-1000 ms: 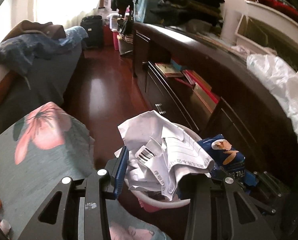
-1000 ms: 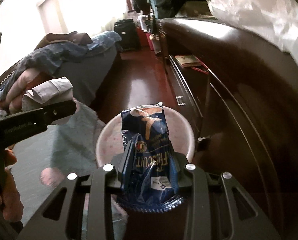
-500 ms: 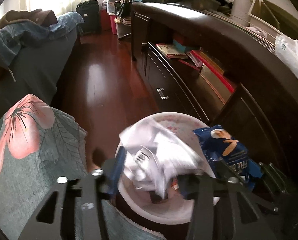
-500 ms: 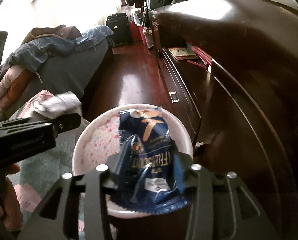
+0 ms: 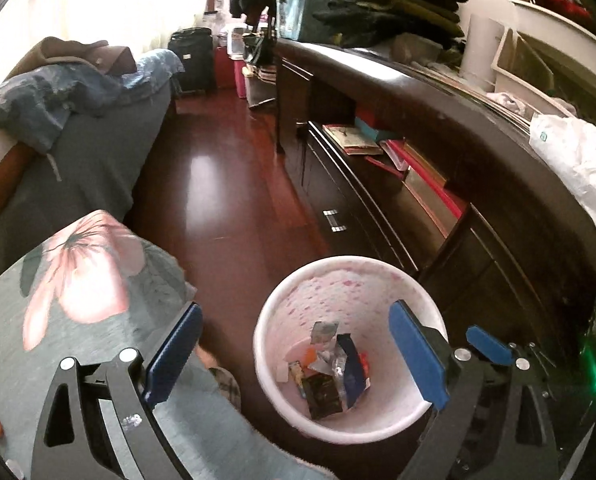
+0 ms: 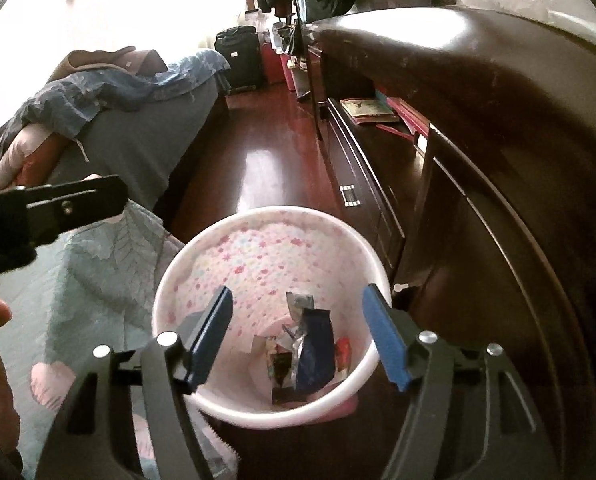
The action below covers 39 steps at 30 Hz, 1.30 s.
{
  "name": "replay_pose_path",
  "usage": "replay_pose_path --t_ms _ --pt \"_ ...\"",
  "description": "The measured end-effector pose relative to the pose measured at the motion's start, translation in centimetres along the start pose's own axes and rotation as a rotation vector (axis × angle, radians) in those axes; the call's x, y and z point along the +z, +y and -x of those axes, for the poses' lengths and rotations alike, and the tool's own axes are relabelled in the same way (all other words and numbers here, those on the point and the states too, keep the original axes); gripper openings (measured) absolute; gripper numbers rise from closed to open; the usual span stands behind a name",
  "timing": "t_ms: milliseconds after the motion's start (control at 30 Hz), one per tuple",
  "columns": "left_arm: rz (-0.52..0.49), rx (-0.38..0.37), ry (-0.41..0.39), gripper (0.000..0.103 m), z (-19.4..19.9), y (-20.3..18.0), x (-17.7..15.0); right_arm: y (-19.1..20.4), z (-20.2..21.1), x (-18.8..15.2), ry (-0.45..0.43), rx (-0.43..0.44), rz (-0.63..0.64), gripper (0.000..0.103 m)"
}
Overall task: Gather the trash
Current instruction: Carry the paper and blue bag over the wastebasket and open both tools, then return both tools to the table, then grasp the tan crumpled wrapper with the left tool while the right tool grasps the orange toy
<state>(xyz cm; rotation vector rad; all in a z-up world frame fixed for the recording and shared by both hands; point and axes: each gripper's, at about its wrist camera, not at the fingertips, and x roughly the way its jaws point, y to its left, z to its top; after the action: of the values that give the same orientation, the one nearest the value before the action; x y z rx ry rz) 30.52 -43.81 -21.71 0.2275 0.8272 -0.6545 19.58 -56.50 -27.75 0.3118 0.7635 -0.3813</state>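
Note:
A white bin (image 5: 338, 292) (image 6: 266, 260) with a pink flower print stands on the floor below both grippers. Several wrappers lie at its bottom, among them the blue snack bag (image 6: 316, 356) (image 5: 352, 368) and a dark wrapper (image 5: 322, 392). My left gripper (image 5: 296, 352) hovers over the bin's near rim; its jaws are opening wide and nothing is between them. My right gripper (image 6: 298, 338) hangs over the bin's mouth, its jaws also opening and empty. The crumpled paper cannot be made out clearly among the trash.
A dark wooden sideboard (image 5: 478, 184) with drawers and books runs along the right; a white plastic bag (image 5: 578, 168) lies on top. A floral cloth (image 5: 78, 280) lies at lower left, a bed (image 5: 78, 152) behind. Red-brown floor (image 5: 226, 184) leads to a suitcase (image 5: 190, 60).
Both grippers have opened. The crumpled paper left the left jaws and the blue snack bag left the right jaws; the bag now lies in the bin.

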Motion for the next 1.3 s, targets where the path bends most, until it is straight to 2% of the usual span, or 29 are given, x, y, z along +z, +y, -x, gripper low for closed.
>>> replay_pose_path --t_ms 233,400,567,767,867,933,1033,1100,1200,1300 --pt "0.027 0.078 -0.035 0.097 3.7 2.5 -1.6 3.1 2.9 -0.6 -0.007 0.042 0.036 0.078" --pt "0.072 0.169 -0.06 0.099 7.0 5.9 -3.2 6.8 5.2 -1.0 -0.012 0.088 0.092 0.085" --pt "0.16 0.275 -0.073 0.099 9.9 11.3 -5.0 11.7 7.1 -1.7 -0.015 0.162 0.193 0.087" --pt "0.275 0.422 -0.027 0.099 10.9 19.4 -6.7 17.6 8.9 -2.6 -0.013 0.245 0.313 0.088" --pt "0.329 0.451 0.008 0.099 10.2 23.7 -7.2 20.3 9.3 -2.9 -0.018 0.266 0.365 0.088" --pt "0.374 0.438 0.044 0.099 9.2 26.1 -7.5 21.8 9.5 -3.1 -0.018 0.276 0.387 0.088" --pt "0.477 0.351 0.091 0.098 7.6 29.4 -8.4 24.1 9.8 -3.3 -0.024 0.295 0.428 0.088" --pt "0.505 0.323 0.103 0.095 7.1 30.2 -8.8 25.2 9.7 -3.4 -0.026 0.305 0.446 0.088" --pt "0.496 0.338 0.114 0.082 6.4 30.5 -9.1 26.7 9.7 -3.4 -0.023 0.323 0.464 0.088" --pt "0.469 0.378 0.112 0.058 6.5 30.5 -9.0 28.3 9.8 -3.5 -0.018 0.333 0.483 0.088"
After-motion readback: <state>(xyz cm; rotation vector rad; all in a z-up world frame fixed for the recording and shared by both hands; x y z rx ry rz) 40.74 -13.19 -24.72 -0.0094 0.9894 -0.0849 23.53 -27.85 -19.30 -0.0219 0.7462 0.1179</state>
